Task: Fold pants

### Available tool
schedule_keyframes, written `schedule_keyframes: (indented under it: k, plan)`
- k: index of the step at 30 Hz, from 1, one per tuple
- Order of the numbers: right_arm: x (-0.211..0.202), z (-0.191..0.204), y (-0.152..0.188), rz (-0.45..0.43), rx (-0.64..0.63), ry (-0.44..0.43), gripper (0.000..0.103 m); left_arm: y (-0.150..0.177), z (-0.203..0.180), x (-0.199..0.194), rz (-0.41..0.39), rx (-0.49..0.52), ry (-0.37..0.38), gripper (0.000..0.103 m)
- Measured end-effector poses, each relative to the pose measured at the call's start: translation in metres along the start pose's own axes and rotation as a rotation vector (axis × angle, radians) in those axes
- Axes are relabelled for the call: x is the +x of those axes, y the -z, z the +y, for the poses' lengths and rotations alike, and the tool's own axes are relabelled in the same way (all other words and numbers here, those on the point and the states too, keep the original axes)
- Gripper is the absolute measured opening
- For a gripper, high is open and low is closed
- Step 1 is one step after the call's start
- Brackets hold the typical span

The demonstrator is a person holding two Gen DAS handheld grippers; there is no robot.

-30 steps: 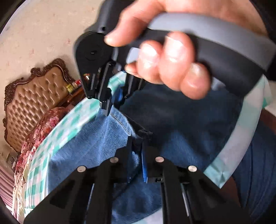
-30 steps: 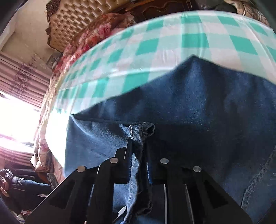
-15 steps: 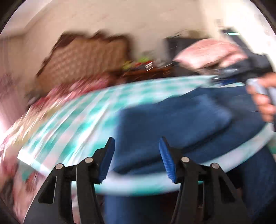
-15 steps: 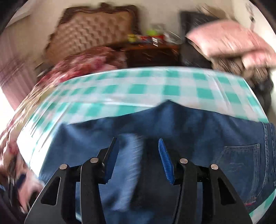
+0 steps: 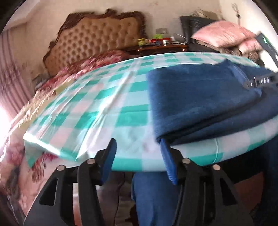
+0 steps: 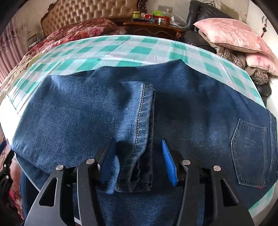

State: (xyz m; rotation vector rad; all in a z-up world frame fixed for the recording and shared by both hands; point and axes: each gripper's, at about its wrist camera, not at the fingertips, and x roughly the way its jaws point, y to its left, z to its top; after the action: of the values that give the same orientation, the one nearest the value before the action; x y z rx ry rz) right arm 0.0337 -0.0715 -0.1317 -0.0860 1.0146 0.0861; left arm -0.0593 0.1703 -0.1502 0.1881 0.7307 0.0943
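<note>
Pants: one pair of blue jeans (image 6: 182, 107) is lying on the table (image 6: 121, 50), which is wearing a green-and-white checked cloth; a part is hanging over the near edge.
Fold: the leg part (image 6: 83, 113) is lying doubled over the rest, its hem (image 6: 140, 121) running from about 12 toward 6 o'clock in the right wrist view.
Long axis: the jeans are stretching across the table from 9 to 3 o'clock, the back pocket (image 6: 248, 153) sitting at the 3 o'clock end.
Right gripper (image 6: 137, 161): its jaws are opening; the hem is lying between the two blue pads (image 6: 168, 163), which are not pressing it.
Left gripper (image 5: 137, 160): it is standing open with nothing between its two pads, near the table edge; the folded end of the jeans (image 5: 199, 104) is at about 2 o'clock from it.
Pillows: two pink ones (image 6: 231, 34) are lying behind the table at 1 o'clock.
Headboard: one tufted headboard (image 6: 90, 12) is standing at 11 o'clock.
</note>
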Motion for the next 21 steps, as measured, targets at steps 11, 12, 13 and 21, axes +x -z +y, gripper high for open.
schedule_keyframes:
  k: [11, 12, 13, 21]
  plan:
    - [0.002, -0.003, -0.003, 0.0, 0.004, -0.011, 0.059, -0.147, -0.041, 0.071, -0.008, 0.0, 0.427, 0.012]
    - [0.001, -0.003, -0.002, -0.001, 0.003, -0.008, 0.059, -0.157, -0.054, 0.104, 0.084, 0.057, 0.456, 0.012]
    - [0.002, -0.003, -0.002, -0.001, 0.002, -0.007, 0.06, -0.16, -0.059, 0.122, 0.125, 0.076, 0.443, 0.012]
    - [0.001, -0.005, -0.002, -0.003, -0.007, -0.024, 0.061, -0.179, -0.015, 0.133, 0.081, -0.088, 0.253, 0.008]
